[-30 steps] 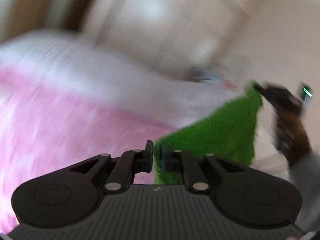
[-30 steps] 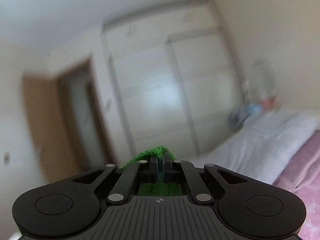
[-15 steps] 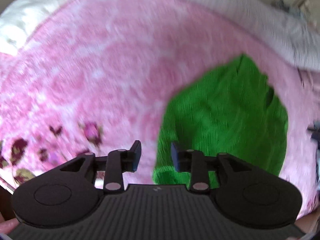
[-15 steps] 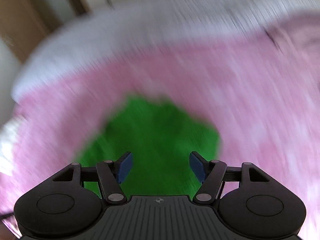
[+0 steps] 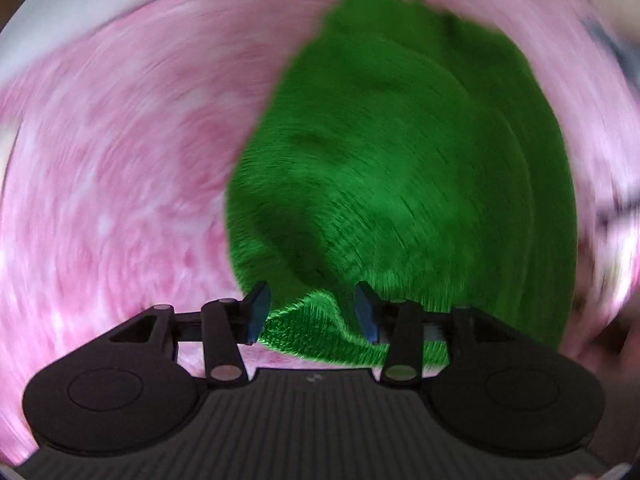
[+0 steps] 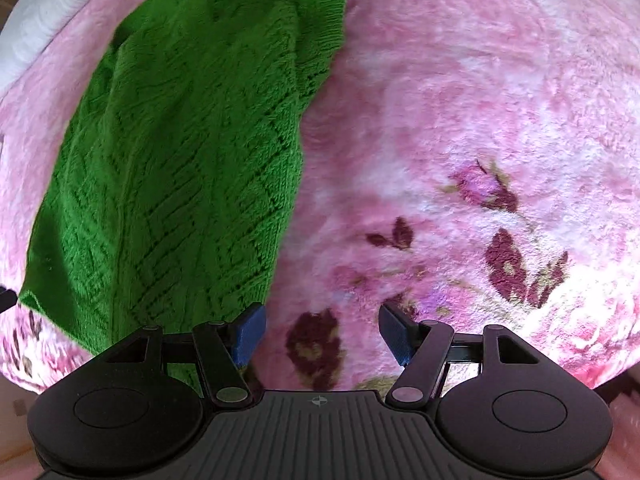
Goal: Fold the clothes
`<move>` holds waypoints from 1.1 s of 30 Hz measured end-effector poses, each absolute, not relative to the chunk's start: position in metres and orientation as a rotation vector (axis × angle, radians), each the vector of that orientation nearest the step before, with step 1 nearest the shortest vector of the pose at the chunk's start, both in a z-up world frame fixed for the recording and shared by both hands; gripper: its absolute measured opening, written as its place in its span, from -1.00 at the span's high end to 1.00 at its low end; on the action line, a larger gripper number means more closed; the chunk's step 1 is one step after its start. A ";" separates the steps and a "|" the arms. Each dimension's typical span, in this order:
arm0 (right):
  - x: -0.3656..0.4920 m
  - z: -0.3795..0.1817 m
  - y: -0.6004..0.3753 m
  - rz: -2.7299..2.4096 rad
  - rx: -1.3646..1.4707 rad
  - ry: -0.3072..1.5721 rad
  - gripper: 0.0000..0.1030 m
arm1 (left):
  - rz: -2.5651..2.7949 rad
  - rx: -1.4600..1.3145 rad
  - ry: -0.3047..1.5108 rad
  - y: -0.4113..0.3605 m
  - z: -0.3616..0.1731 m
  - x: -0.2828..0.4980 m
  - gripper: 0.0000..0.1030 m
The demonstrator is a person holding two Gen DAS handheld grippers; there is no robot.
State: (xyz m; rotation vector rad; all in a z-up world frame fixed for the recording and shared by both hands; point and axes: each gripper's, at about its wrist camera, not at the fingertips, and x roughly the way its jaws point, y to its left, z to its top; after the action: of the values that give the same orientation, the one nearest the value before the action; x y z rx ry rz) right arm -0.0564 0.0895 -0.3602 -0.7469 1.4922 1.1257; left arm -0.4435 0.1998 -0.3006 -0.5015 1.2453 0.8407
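Since a second ago: both sets of jaws gone from clamped on the green knit sweater [image 6: 172, 168], held up in the air before a wardrobe and wall, to spread apart over it. Since half a second ago: garment larger in both views, and the right wrist view sharp where it was smeared.

Left gripper [image 5: 312, 312]: jaws parted to a middling gap, gripping nothing; a raised fold of the sweater [image 5: 400, 168] showing between the blue pads [image 5: 256, 312], contact not clear. Much motion blur in this view.

Right gripper [image 6: 320, 334]: jaws wide apart, holding nothing; bare pink floral blanket [image 6: 480, 128] between the pads, with the left pad [image 6: 250, 334] just at the sweater's right edge.

Sweater: lying spread on the blanket, bright green, knitted in a diamond lattice, with a ribbed band along the far end and some rumpled folds there. Near corner toward the left edge of the blanket in the right wrist view. White bedding [image 6: 44, 12] beyond the blanket's far left corner.
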 end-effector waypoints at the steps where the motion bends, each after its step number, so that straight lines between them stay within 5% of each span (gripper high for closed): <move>1: -0.056 -0.359 0.084 1.116 -0.737 1.491 -0.29 | 0.785 -0.402 1.302 0.194 -0.304 -0.437 0.12; 9: -0.085 -0.355 0.038 0.949 -0.676 1.519 -0.29 | 0.352 0.339 1.456 0.162 -0.364 -0.433 0.05; 13: -0.126 -0.362 0.008 0.818 -0.611 1.525 -0.29 | 0.185 0.459 1.387 0.159 -0.389 -0.462 0.90; 19: -0.189 -0.353 -0.018 0.711 -0.546 1.528 -0.29 | 0.483 0.162 1.048 0.204 -0.308 -0.543 0.92; 24: -0.217 -0.327 -0.025 0.740 -0.511 1.482 -0.29 | 0.996 -0.586 0.822 0.258 -0.292 -0.665 0.91; 28: -0.240 -0.333 -0.026 0.738 -0.479 1.503 -0.29 | 1.083 -0.820 1.023 0.274 -0.342 -0.703 0.95; 33: -0.260 -0.339 -0.029 0.776 -0.459 1.525 -0.29 | 0.903 -0.528 1.110 0.267 -0.325 -0.689 0.79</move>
State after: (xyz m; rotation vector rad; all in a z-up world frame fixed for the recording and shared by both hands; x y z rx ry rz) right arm -0.2601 -0.0290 -0.3386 -0.4594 1.5249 0.7761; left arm -0.6888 0.2670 -0.3248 -0.5281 1.1099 0.9028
